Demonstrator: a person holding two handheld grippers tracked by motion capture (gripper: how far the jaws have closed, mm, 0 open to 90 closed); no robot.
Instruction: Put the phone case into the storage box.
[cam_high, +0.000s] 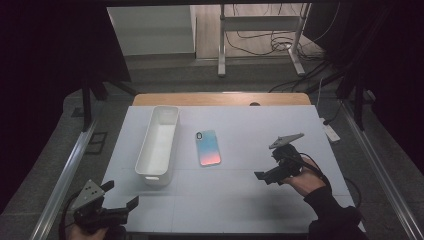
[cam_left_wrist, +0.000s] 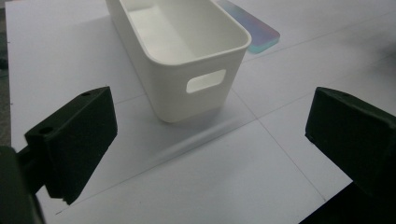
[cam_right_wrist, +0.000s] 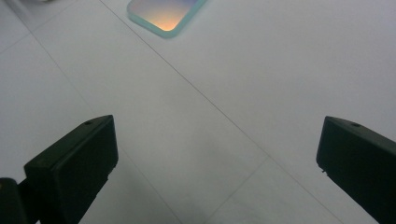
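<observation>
The 2 grippers, left (cam_high: 121, 195) and right (cam_high: 267, 168), hovered with jaws apart near a phone (cam_high: 208, 148) and white bin (cam_high: 159, 145) on the counter (cam_high: 250, 200).

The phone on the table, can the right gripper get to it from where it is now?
Probably yes. The right gripper is open, and bare table lies between it and the phone. The white bin sits on the phone's far side.

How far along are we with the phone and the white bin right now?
Nothing looks done yet: the phone lies flat on the table beside the white bin, which is empty. Neither is held: the left gripper and right gripper are both open above the table. Probably the right gripper, nearer the phone, would grasp it next.
</observation>
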